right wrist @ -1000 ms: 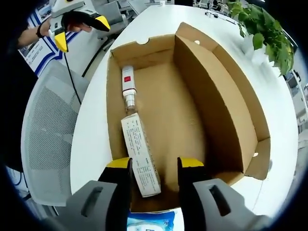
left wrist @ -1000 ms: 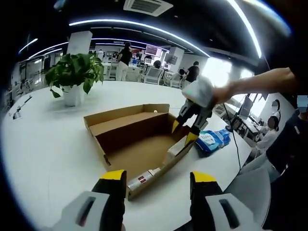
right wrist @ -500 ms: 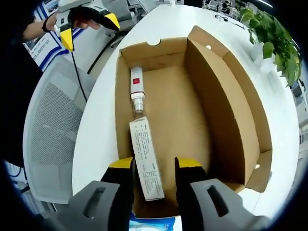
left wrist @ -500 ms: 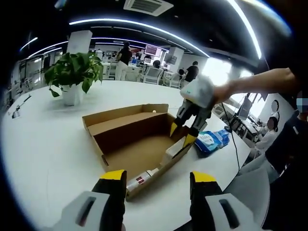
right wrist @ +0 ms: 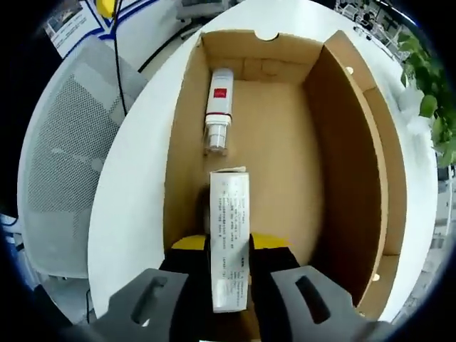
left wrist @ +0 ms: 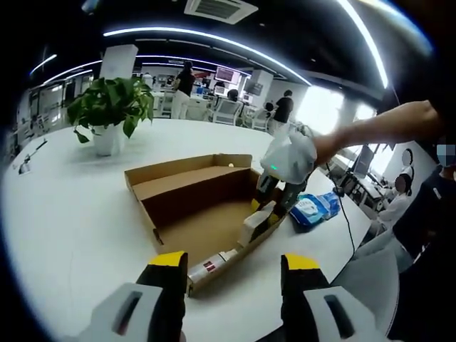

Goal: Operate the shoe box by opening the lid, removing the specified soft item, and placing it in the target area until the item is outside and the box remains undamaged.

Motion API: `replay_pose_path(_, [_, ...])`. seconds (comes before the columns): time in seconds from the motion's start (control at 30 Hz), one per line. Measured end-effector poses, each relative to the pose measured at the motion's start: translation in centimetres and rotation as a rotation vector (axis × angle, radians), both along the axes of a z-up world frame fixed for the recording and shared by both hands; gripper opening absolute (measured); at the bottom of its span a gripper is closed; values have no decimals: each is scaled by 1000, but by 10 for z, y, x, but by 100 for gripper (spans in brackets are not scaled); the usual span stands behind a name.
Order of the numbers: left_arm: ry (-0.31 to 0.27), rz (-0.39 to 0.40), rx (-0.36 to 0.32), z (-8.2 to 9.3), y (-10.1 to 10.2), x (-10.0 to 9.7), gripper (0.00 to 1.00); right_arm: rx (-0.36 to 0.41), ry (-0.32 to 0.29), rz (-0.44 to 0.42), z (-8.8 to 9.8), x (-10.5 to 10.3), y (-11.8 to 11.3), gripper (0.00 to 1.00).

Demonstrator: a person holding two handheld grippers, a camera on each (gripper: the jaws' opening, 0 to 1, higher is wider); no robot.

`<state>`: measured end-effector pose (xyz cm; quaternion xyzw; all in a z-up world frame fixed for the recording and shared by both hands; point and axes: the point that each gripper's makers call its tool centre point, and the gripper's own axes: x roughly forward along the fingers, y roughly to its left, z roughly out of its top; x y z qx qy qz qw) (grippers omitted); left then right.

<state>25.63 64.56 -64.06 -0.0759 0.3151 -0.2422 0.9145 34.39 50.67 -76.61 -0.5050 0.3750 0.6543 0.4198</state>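
Gripping the long white carton (right wrist: 229,242) inside the open cardboard box (right wrist: 342,164), near its left wall.

Right gripper (right wrist: 228,246) low in the box, jaws closed on the carton's sides, carton's long axis running straight ahead between them toward the small bottle (right wrist: 219,110) lying beyond. Left gripper (left wrist: 231,263) held well back over the white table (left wrist: 78,206), jaws apart and empty, so the right hand does the lifting. Blue soft pack (left wrist: 313,208) already outside, beside the box's far corner.
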Motion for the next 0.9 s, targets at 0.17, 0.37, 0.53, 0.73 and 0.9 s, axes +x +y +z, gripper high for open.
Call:
replay_pose_path(0.17, [6,10,-1,-1,3,-2,53,17,-2,-24,3,5,0,18])
replay_pose_path(0.37, [10,11,-4,-1,2,-3,53,55,13,-56,16,7,1,18])
replay_pose_path(0.53, [1,6,-7,2,1,3,53,88,5,-90,33,13,0,18])
replay_pose_path(0.73, [-13,0,-8,10,-2,8,53,128,-38,-59,69,21,1,18])
replay_pose_path(0.9, [-32,-17,-4,22,-11,13,53,162,-87,-46,103,28,0,18])
